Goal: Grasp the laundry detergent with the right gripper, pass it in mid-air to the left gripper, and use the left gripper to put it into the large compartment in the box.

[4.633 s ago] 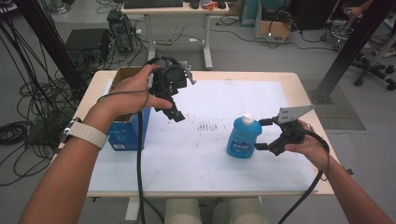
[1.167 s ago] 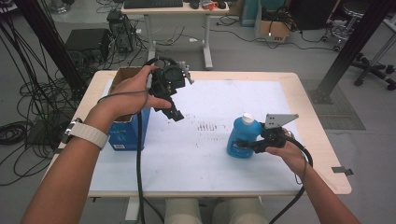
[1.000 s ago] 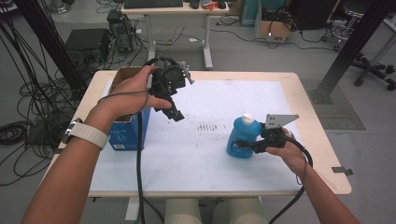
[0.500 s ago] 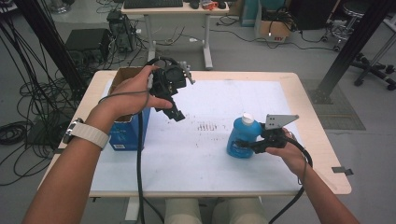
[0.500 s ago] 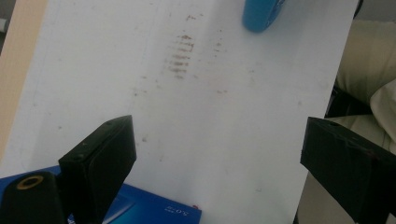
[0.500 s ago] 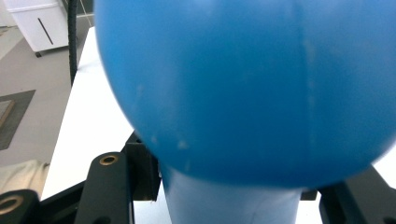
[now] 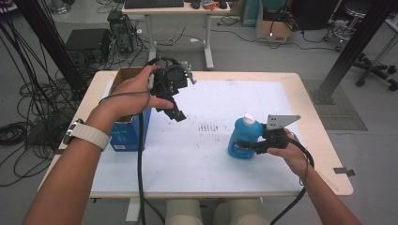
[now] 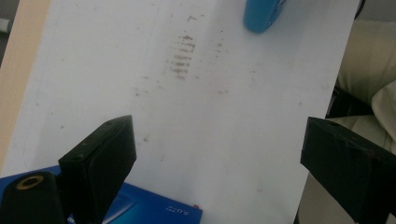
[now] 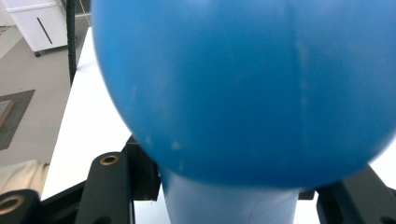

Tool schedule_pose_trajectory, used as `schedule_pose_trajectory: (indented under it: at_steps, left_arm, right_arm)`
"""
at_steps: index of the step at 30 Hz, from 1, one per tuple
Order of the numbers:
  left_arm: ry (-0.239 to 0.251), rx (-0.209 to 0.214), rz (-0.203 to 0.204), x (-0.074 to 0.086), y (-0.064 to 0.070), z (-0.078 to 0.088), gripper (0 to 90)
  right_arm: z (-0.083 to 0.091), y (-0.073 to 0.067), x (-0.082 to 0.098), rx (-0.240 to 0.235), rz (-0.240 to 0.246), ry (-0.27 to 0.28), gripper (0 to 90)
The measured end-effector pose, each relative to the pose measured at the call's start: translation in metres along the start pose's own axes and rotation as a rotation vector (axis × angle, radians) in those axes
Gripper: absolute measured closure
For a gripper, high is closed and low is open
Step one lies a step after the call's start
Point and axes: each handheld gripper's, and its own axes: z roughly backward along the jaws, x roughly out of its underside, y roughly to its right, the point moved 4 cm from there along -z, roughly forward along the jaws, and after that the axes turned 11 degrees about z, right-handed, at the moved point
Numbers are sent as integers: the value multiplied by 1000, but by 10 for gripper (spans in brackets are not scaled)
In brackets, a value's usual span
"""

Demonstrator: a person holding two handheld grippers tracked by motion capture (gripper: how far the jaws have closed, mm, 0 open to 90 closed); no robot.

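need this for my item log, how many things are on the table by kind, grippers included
blue bottle: 1
blue box: 1
grippers: 2, left gripper open over the table, right gripper shut on the blue bottle
total: 4

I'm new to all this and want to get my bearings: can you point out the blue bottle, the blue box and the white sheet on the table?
blue bottle (image 7: 241, 140): high view, on its blue body.
blue box (image 7: 126, 136): high view, on its front face.
white sheet (image 7: 187, 154): high view, on a bare stretch.
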Motion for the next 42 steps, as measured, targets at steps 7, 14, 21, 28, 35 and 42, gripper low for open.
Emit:
schedule_pose_trajectory:
  at_steps: [7,14,21,28,35,42]
  left_arm:
    - [-2,0,-2,0,0,0,107]
    - [-2,0,-1,-1,0,0,106]
    - [0,-1,-2,-1,0,1,107]
    - [1,-4,0,-1,0,2,107]
    - [1,-4,-1,-1,1,2,107]
    - [5,-7,-2,-1,1,2,107]
  right_arm:
    - [0,0,0,2,-1,-1,427]
    - [0,0,0,1,-5,-1,426]
    - [0,0,0,-3,-7,-2,425]
    - [0,0,0,-5,-7,-4,425]
    - [0,0,0,-5,-6,-4,424]
    - [0,0,0,-2,-7,-4,424]
